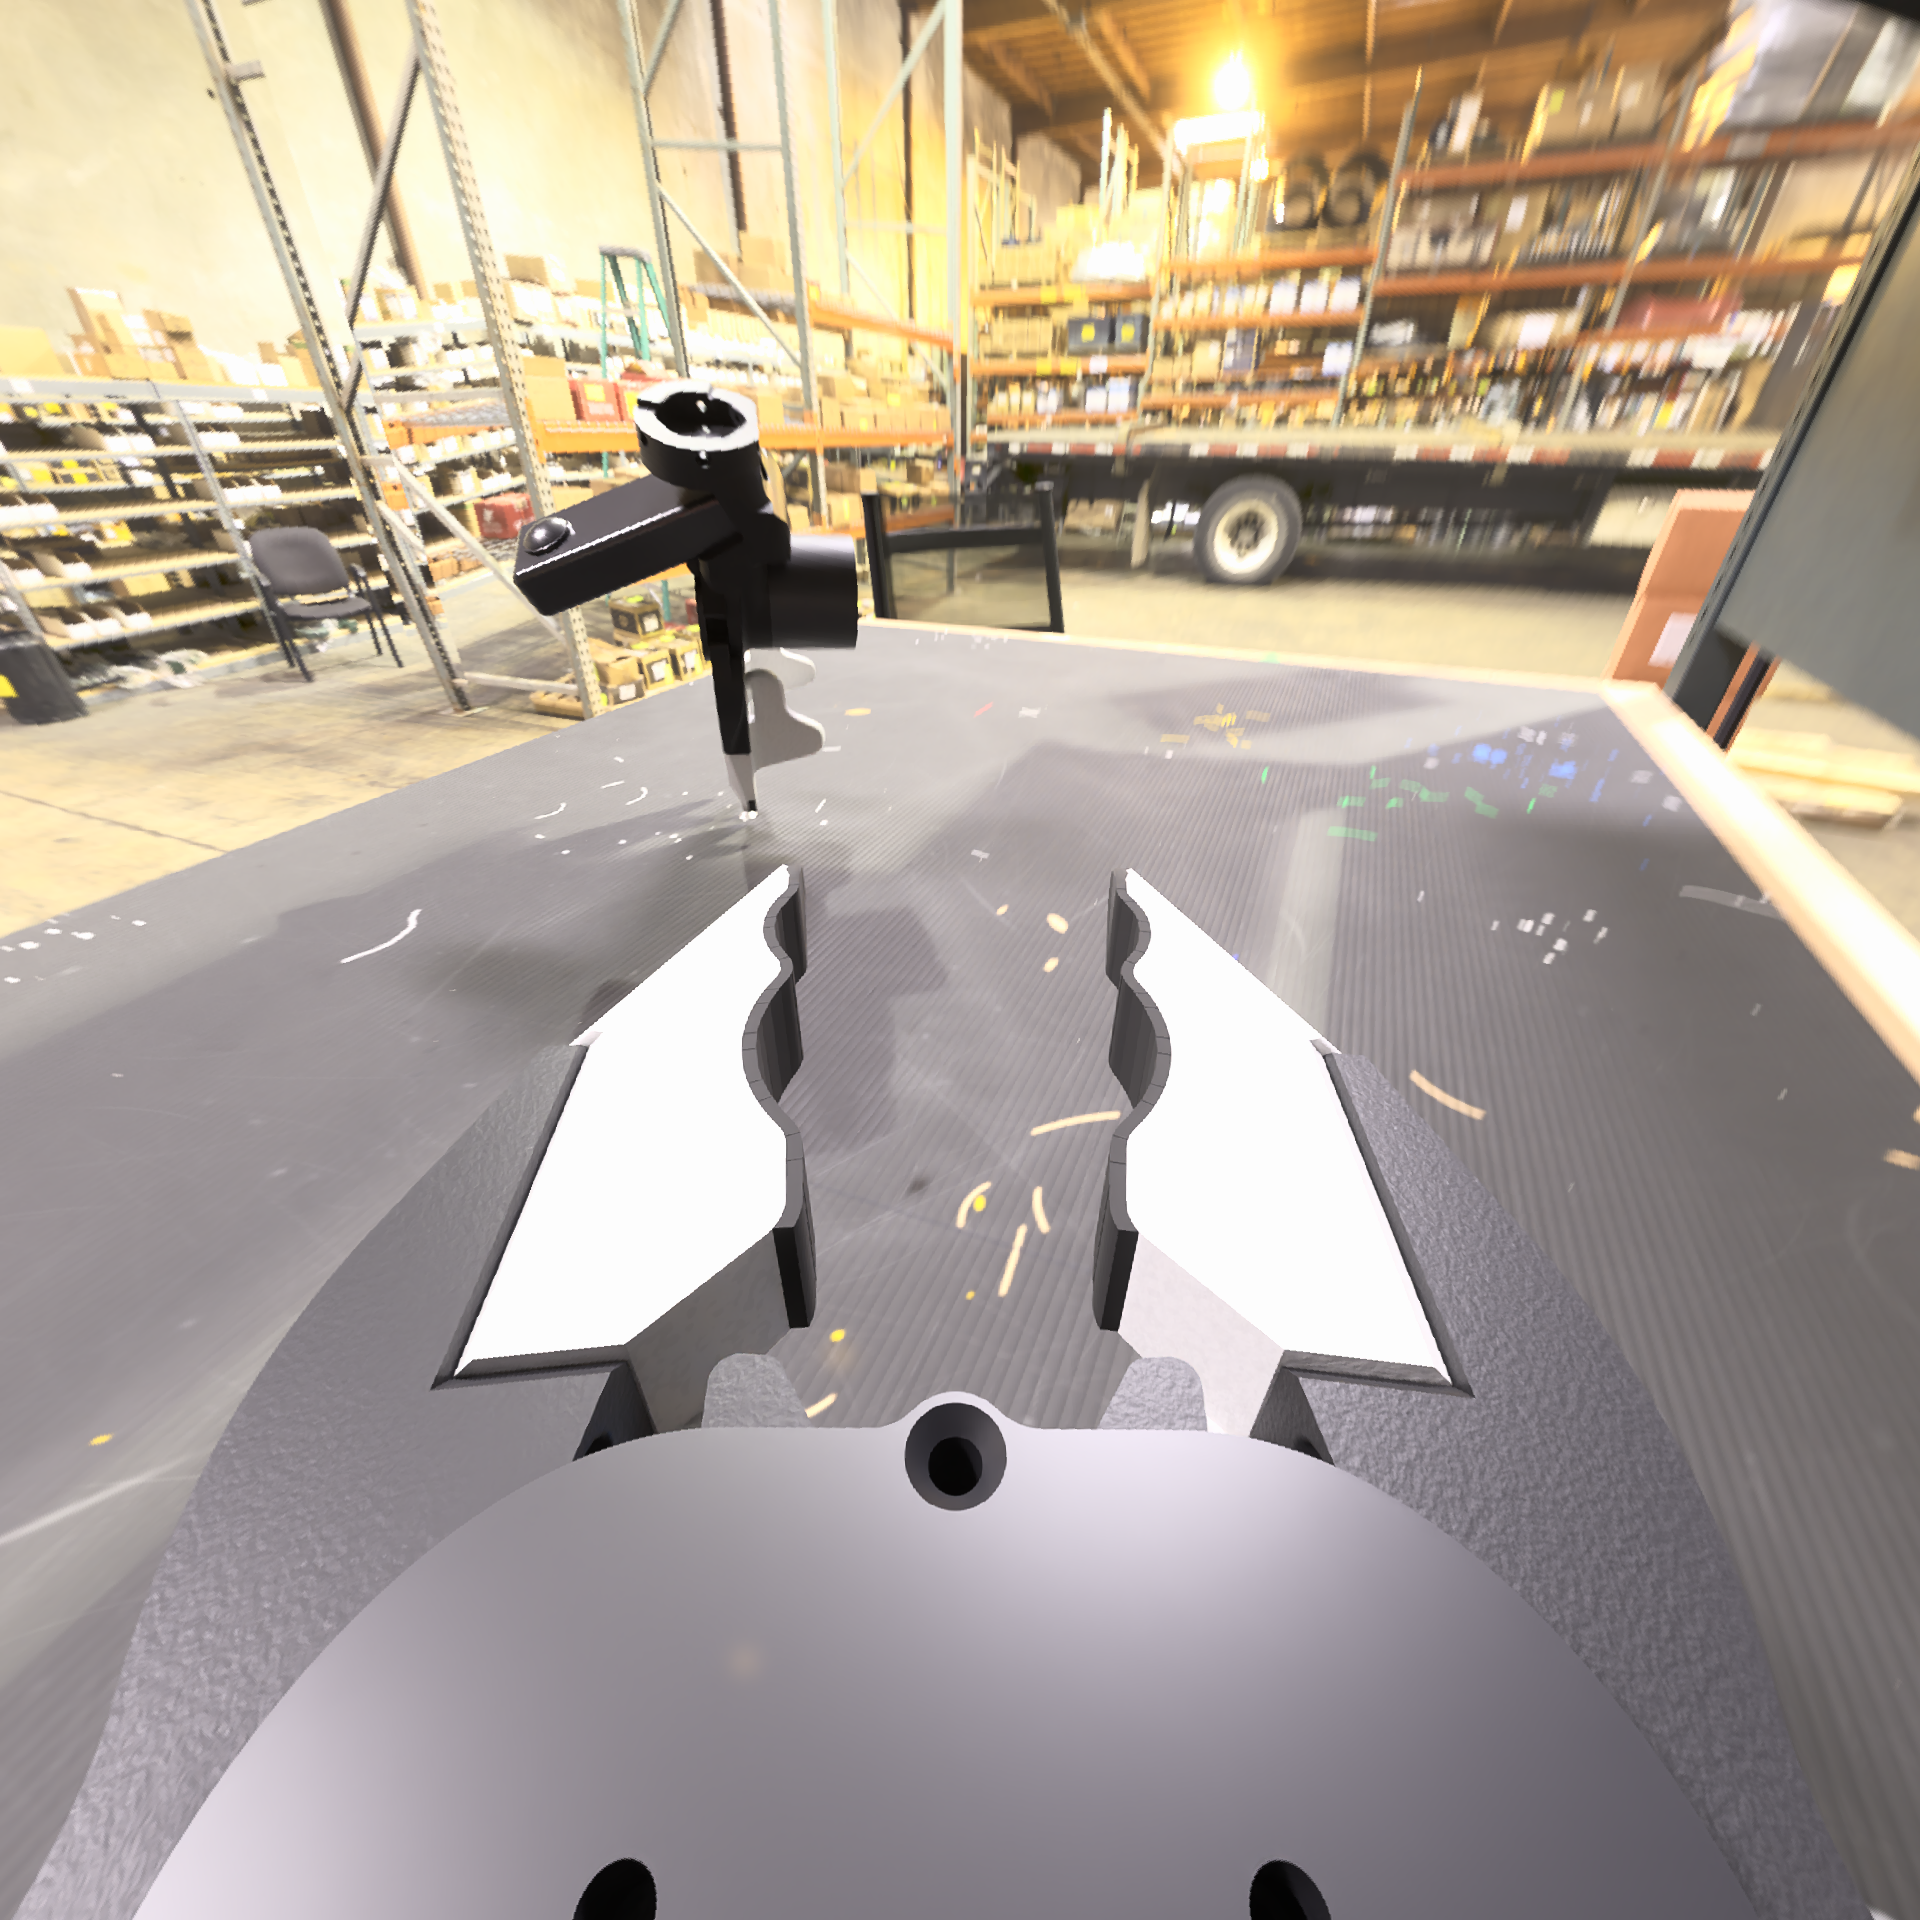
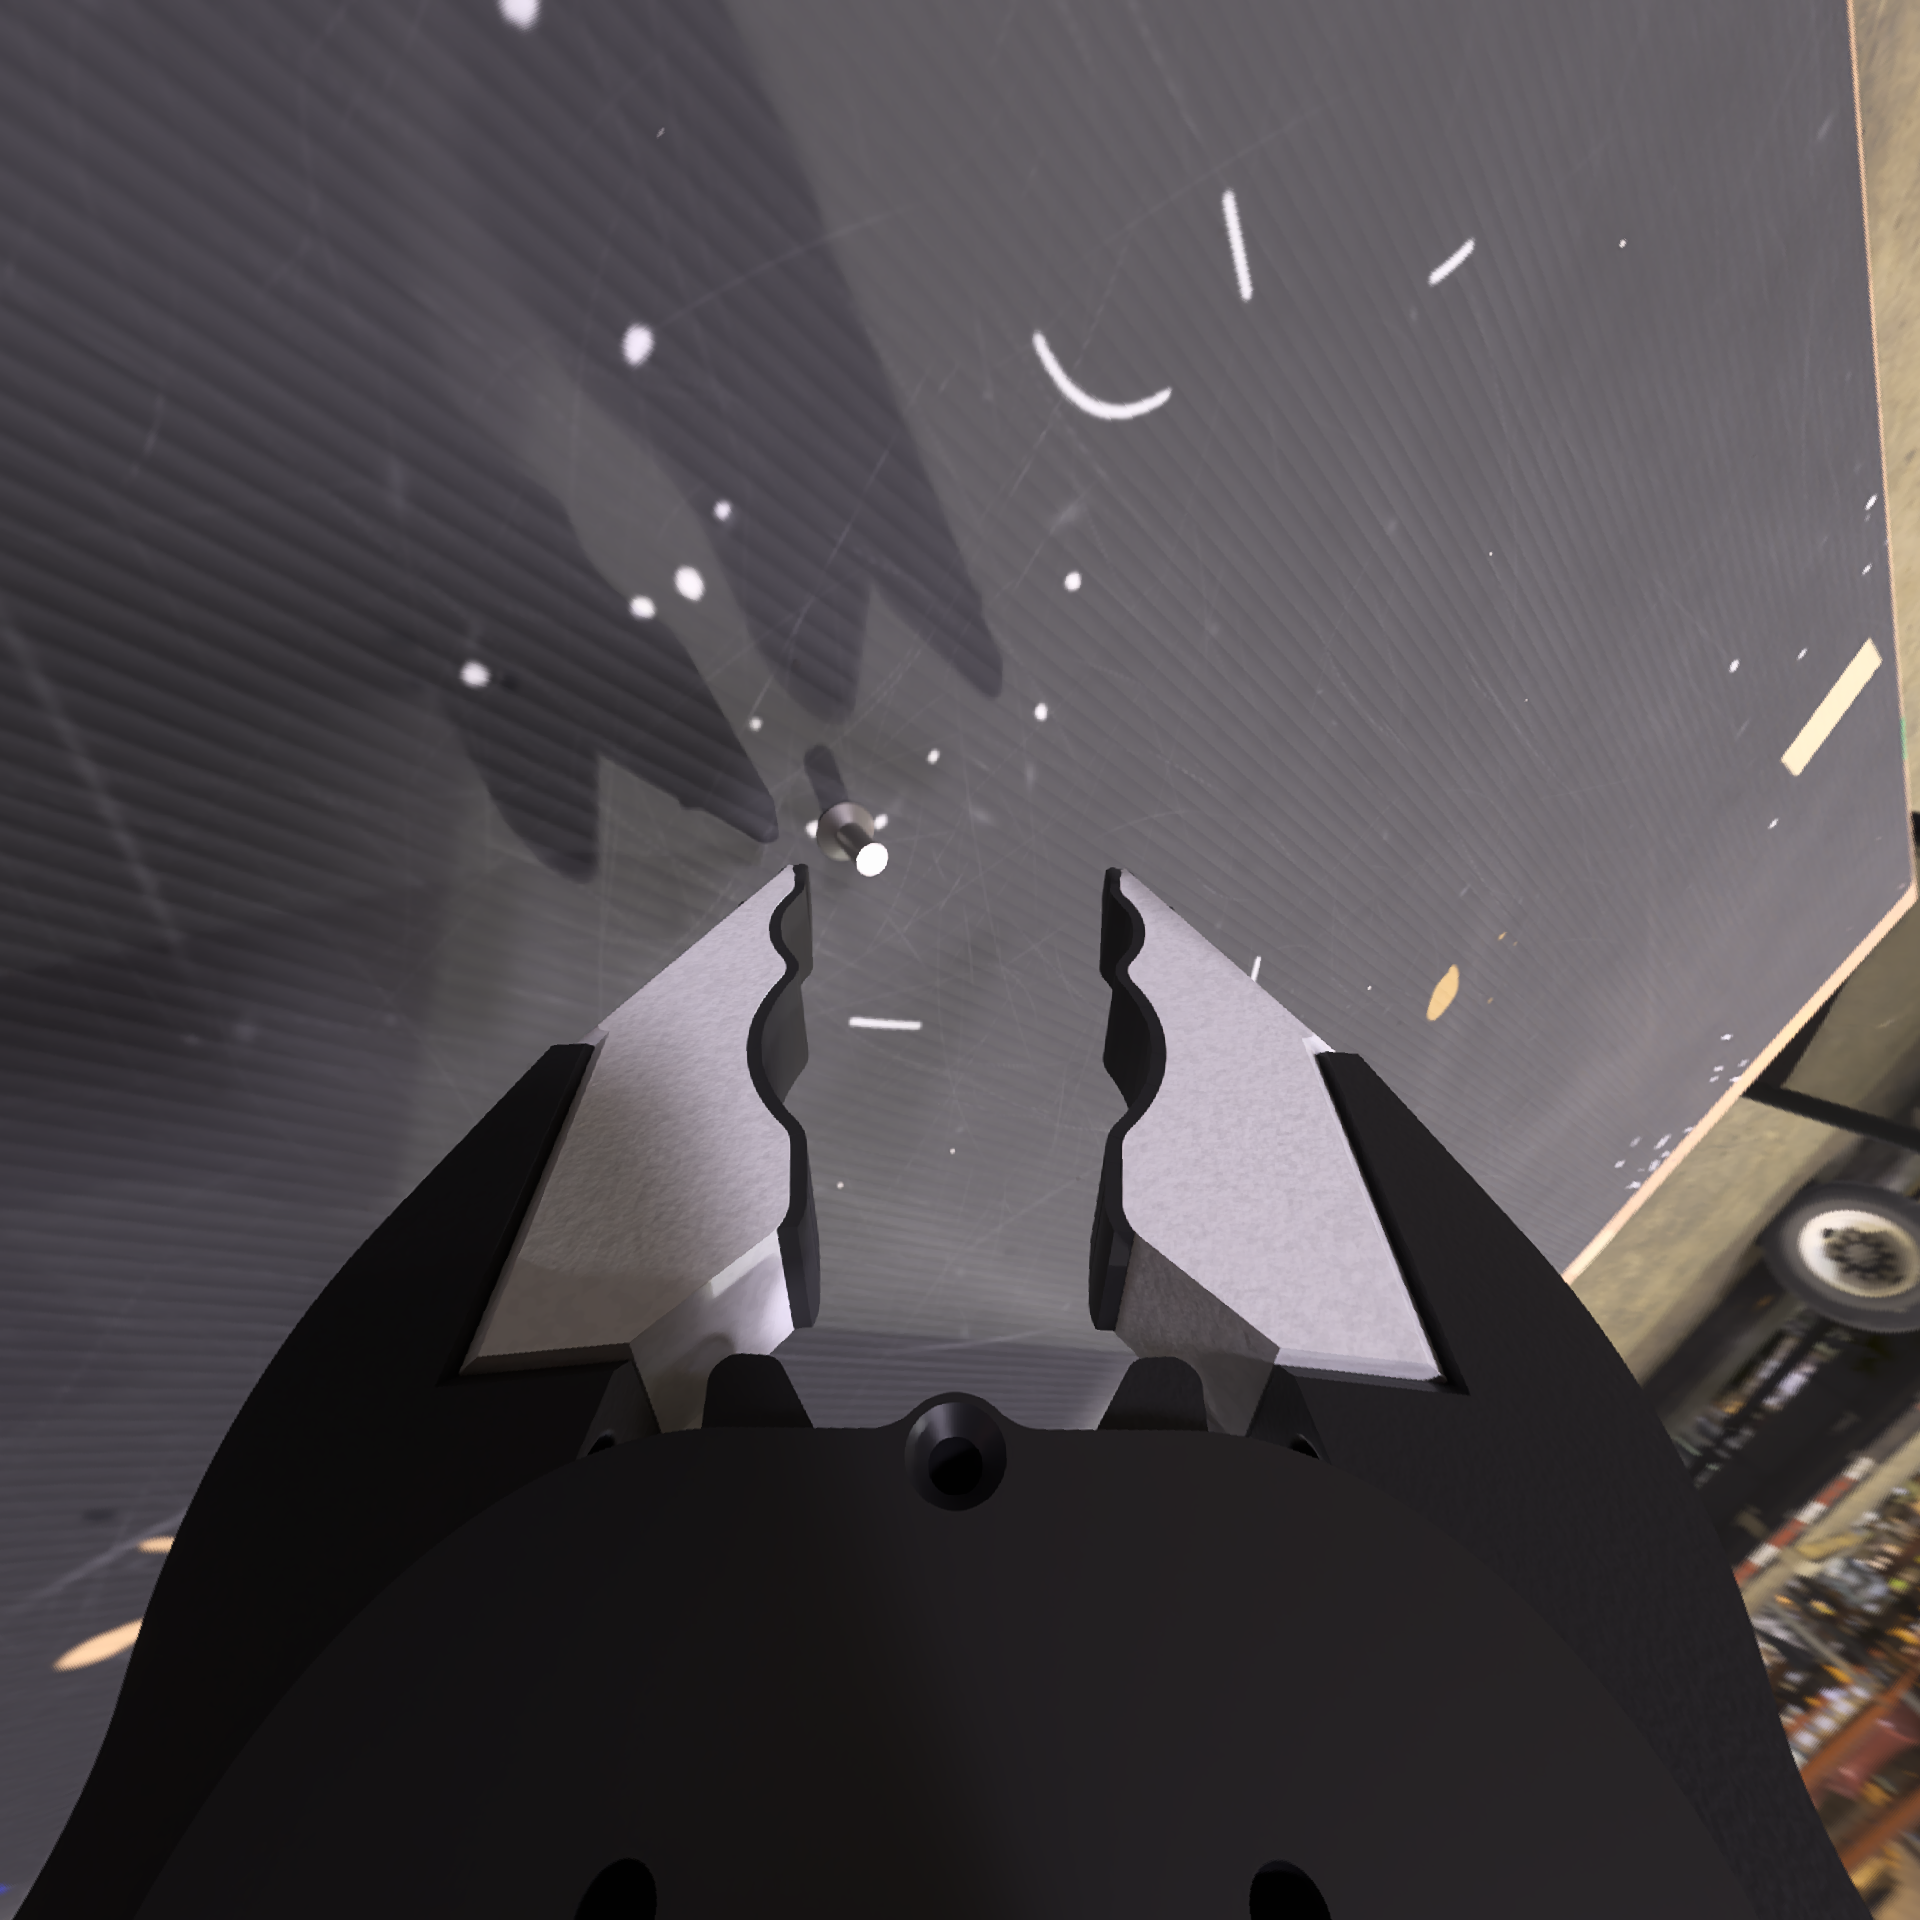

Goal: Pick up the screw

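Since the right gripper (image 2: 951,883) hangs open with the screw (image 2: 854,840) just off its left fingertip, away from the table (image 2: 1455,623) edges, closing now probably knocks it away; left gripper (image 1: 951,883) is open too.

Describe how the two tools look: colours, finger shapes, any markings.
The left tool has a pale grey, smooth rounded body and textured grey arms; the right tool is matte black. Both carry white, tapering fingers with dark, wavy scalloped inner edges, and a round bolt hole at the body's front. No cables or markings show.
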